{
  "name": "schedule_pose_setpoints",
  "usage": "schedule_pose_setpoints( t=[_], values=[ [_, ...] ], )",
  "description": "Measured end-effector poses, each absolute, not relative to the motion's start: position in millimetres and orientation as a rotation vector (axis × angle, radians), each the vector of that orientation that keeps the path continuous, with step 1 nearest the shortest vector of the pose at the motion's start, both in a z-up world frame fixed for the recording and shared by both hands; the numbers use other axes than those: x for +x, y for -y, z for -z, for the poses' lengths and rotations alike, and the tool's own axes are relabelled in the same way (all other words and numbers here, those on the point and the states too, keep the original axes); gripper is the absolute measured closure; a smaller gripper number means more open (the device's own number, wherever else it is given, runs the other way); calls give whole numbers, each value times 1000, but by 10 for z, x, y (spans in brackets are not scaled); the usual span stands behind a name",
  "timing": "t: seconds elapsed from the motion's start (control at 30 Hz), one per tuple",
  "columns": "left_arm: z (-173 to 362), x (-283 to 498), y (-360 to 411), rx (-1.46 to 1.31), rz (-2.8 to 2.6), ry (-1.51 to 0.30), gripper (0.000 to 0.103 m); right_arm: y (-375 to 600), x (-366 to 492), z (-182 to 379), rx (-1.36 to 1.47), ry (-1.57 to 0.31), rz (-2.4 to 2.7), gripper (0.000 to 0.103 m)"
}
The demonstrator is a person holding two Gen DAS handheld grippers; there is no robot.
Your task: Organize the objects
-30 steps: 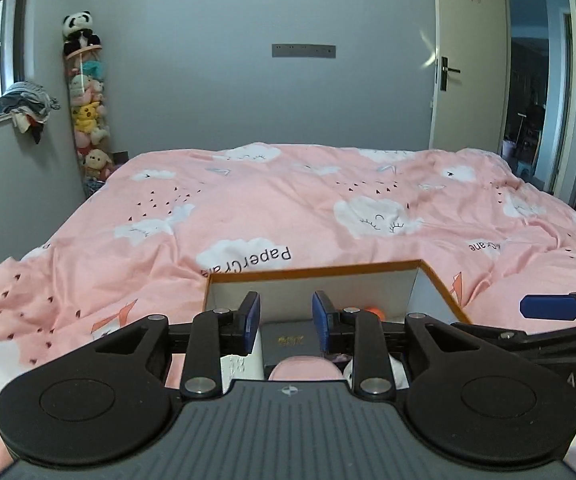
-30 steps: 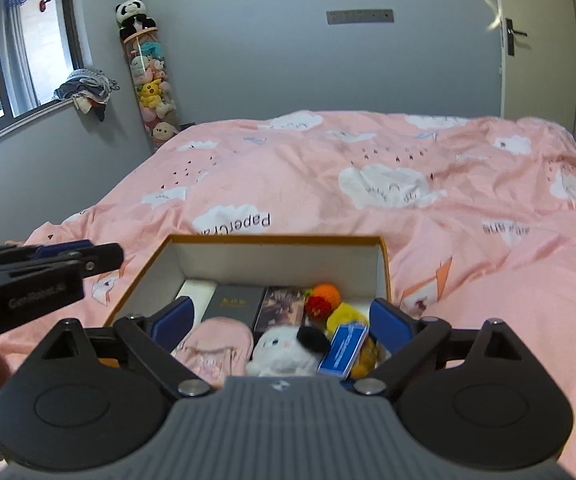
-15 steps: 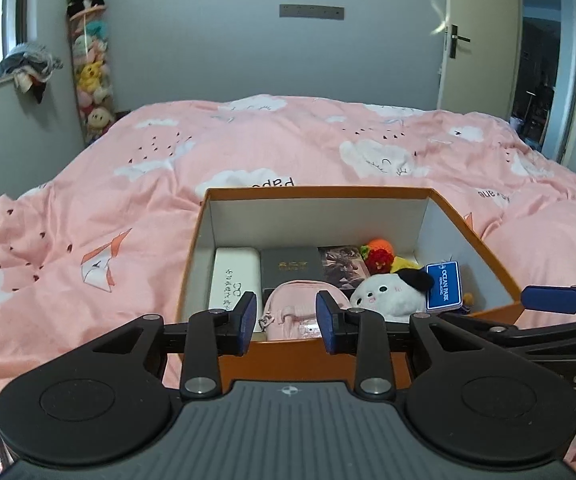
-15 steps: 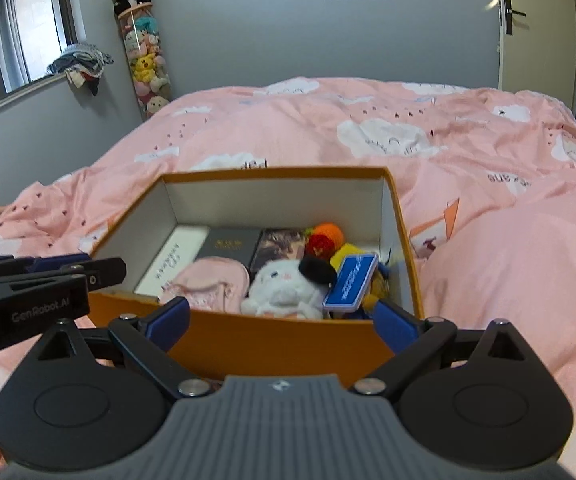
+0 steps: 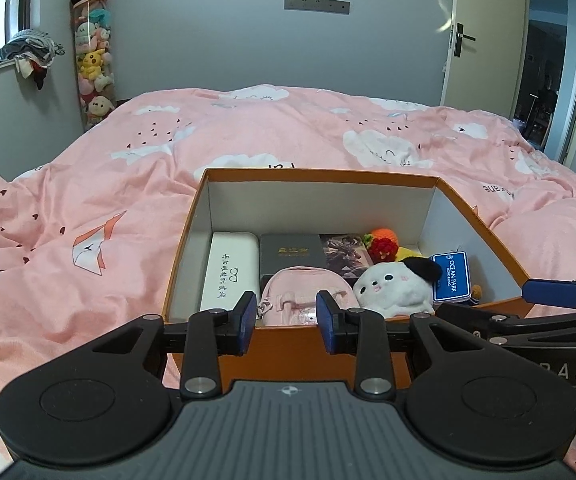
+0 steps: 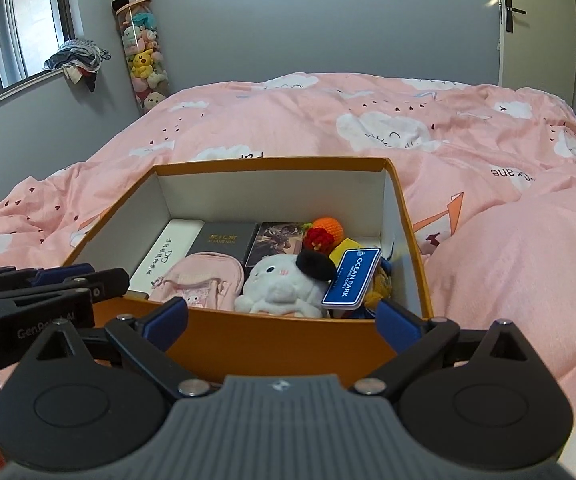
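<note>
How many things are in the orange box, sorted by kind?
Cases and boxes: 2, white case, dark box
Flat cards: 2, picture card, blue tag
Bags: 1, pink bag
Soft toys: 2, white plush, orange-red knit toy
Total: 7

A box (image 5: 480, 220) is sitting on the bed (image 5: 87, 200). Inside it, a case (image 5: 229, 270) is lying at the left, a booklet (image 5: 291, 254) right of it, a pouch (image 5: 302, 298) nearer, and a plush toy (image 5: 394, 286) at the right.

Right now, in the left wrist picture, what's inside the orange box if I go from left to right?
White glasses case → pink mini backpack → white plush toy → blue Ocean Park tag.
</note>
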State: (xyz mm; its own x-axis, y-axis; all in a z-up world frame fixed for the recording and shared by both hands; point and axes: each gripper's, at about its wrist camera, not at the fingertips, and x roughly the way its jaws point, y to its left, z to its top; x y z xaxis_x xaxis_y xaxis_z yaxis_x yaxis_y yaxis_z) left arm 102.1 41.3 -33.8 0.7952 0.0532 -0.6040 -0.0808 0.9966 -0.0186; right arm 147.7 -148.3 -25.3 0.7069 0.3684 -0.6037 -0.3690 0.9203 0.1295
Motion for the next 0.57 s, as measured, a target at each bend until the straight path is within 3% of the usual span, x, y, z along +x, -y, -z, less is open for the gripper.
schedule_pose_setpoints(
  t=[0.33, 0.57],
  values=[
    [334, 1020, -397, -41, -71, -646, 65, 1474, 1473, 260, -11, -671, -410, 2],
    [356, 1043, -436, -51, -78, -650, 59, 1467, 1472, 264, -16, -670, -410, 2]
  ],
)
